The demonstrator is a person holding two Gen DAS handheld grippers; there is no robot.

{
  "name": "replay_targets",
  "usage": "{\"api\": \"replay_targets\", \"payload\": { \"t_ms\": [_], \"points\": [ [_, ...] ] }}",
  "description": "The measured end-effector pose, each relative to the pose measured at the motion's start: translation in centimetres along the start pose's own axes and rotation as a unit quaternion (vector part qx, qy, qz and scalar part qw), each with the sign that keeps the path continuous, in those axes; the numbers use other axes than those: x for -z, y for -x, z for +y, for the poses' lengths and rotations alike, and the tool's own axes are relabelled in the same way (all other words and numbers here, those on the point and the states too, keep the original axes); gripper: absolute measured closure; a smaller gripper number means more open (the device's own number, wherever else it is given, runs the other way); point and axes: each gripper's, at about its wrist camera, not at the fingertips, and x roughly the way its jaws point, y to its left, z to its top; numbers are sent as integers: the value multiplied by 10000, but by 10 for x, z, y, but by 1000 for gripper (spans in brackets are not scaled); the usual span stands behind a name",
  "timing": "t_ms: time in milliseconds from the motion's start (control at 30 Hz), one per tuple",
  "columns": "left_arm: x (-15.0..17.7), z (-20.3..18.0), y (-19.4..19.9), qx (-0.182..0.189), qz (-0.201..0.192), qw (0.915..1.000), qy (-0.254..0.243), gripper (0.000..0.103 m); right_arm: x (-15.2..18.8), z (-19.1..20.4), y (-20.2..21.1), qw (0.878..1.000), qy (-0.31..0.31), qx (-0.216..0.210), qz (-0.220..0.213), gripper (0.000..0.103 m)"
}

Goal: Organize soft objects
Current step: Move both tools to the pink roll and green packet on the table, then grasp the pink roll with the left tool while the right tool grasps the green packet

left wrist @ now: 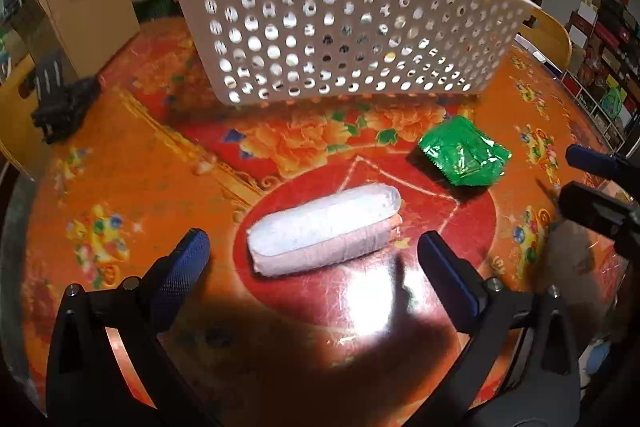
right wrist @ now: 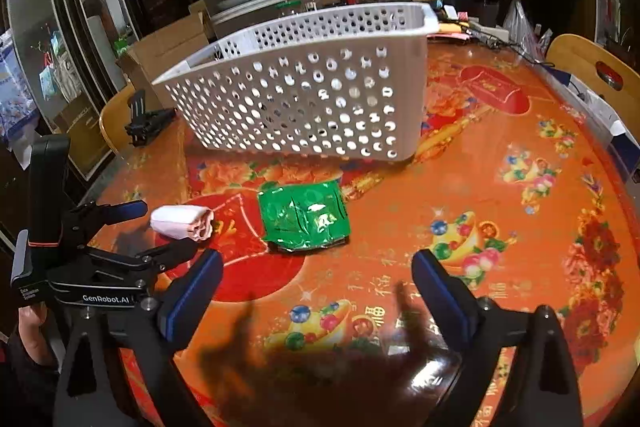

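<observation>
Directly ahead of left gripper (left wrist: 314,259) at 12 o'clock: rolled towel (left wrist: 324,225), long axis crosswise between spread fingers, on table (left wrist: 160,155). Right gripper (right wrist: 318,285) likewise spread, farther; basket (left wrist: 340,27) beyond.

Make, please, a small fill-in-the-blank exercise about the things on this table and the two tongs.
1. The perforated basket on the table is ____ in colour.
2. The shiny packet between the basket and the right tongs is ____.
3. The rolled cloth bundle lies just ahead of the ____ tongs.
4. Both tongs are ____ and hold nothing.

Missing words: white; green; left; open
</observation>
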Motion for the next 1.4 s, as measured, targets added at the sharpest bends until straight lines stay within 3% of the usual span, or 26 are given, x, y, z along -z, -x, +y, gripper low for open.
{"api": "replay_targets", "payload": {
  "t_ms": [233, 333, 400, 733, 933, 1167, 1400],
  "points": [
    [-3, 5, -13, 52, 15, 9998, 202, 3, -4, 5, -21, 9999, 75, 14, 147, 12],
    [-5, 7, -13, 46, -53, 9997, 214, 13, -8, 7, -29, 9997, 111, 39, 215, 12],
    [-6, 8, -11, 51, -123, 9996, 234, 30, -9, 10, -37, 9994, 159, 51, 287, 12],
    [-7, 23, -2, 464, -271, 9971, 546, 32, -23, 22, -68, 9979, 379, 187, 486, 13],
    [-4, 29, -1, 611, -315, 9955, 652, 32, -33, 34, -81, 9962, 602, 411, 471, 35],
    [-4, 33, 0, 722, -339, 9941, 735, 32, -35, 45, -87, 9930, 866, 629, 504, 42],
    [-4, 33, -1, 743, -348, 9937, 758, 32, -30, 58, -87, 9901, 1128, 717, 439, 56]
  ]
}}
